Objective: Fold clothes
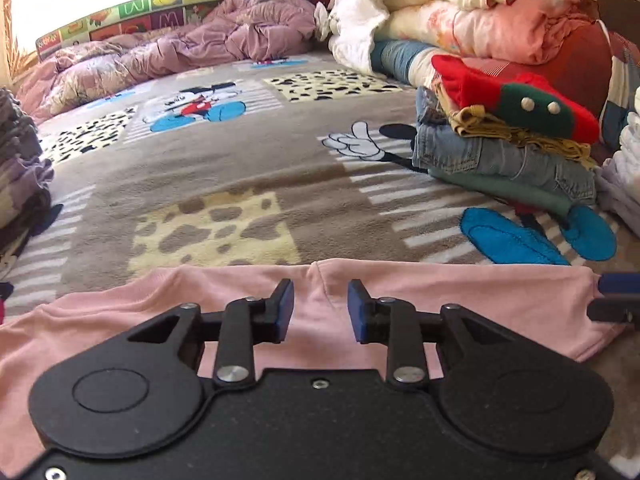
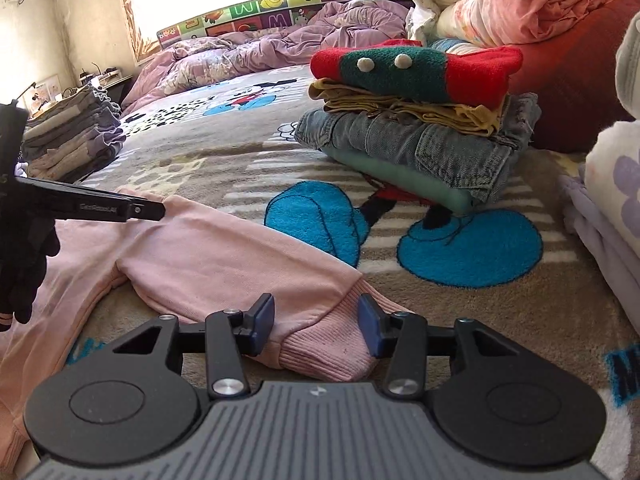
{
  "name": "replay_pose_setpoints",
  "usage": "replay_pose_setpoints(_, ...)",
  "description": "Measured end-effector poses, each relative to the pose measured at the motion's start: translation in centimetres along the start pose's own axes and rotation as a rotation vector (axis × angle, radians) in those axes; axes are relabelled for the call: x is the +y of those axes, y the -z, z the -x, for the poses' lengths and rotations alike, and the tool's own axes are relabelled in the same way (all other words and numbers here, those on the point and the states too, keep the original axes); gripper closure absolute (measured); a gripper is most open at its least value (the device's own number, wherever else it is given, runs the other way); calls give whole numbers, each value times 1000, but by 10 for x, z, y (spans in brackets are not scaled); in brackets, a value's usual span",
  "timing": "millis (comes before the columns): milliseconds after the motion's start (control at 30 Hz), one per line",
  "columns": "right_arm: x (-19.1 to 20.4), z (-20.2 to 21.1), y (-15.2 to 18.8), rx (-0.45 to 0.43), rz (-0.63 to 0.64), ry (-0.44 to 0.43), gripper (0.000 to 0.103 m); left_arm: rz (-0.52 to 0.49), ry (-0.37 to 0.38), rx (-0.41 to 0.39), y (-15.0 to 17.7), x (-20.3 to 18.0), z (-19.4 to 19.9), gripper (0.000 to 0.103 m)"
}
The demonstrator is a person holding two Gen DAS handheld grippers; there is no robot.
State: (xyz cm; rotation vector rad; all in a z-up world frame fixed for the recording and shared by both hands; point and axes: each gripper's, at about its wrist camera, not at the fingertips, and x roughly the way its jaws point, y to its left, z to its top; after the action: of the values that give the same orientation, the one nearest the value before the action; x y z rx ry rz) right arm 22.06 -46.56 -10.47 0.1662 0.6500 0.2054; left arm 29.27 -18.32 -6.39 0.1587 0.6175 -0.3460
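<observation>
Left wrist view: left hand-held gripper (image 1: 320,308) jaws apart over pink garment (image 1: 460,304), which lies spread at the bed's (image 1: 224,168) near edge, nothing clamped. Right wrist view: right hand-held gripper (image 2: 316,326) jaws parted, straddling the garment's ribbed cuff (image 2: 320,348), pads not pressing it.

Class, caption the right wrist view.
Open right hand-held gripper straddles pink sweater's ribbed cuff; folded clothes stack behind.

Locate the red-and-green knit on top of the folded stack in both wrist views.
Left wrist: red-and-green knit at right, above mid-height, topping the stack.
Right wrist: red-and-green knit upper centre-right, larger and closer.
Shared landmark: folded jeans lower in the same stack, under the knit in both views.
</observation>
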Motion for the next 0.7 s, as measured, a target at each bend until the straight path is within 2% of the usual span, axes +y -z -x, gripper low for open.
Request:
replay_pose_setpoints(33, 2, 4, -4, -25, -9, -21, 53, -3, -10, -20, 8, 6, 17, 59)
replay_pose_setpoints(100, 16, 6, -14, -84, -10, -67, 53, -8, -59, -44, 28, 25, 47, 59)
replay_pose_setpoints(200, 57, -6, -26, -130, 44, -128, 53, 68, -161, -60, 55, 70, 86, 60)
replay_pose_setpoints(333, 129, -30, -33, -136, 182, -219, 55, 261, -341, -111, 85, 153, 140, 63)
replay_pose_setpoints(400, 165, -39, -32, -126, 257, -262, 55, 352, -392, -110, 93, 194, 154, 65)
replay_pose_setpoints(467, 202, -47, -30, -111, 348, -294, 56, 442, -400, -114, 95, 233, 159, 66)
replay_pose_setpoints(533, 233, -53, -25, -99, 444, -309, 57, 436, -363, -103, 92, 258, 155, 66)
replay_pose_setpoints(600, 257, -58, -20, -90, 509, -318, 59, 340, -291, -49, 85, 273, 138, 66)
replay_pose_setpoints(700, 285, -62, -14, -79, 566, -329, 59, 187, -229, -5, 79, 281, 116, 65)
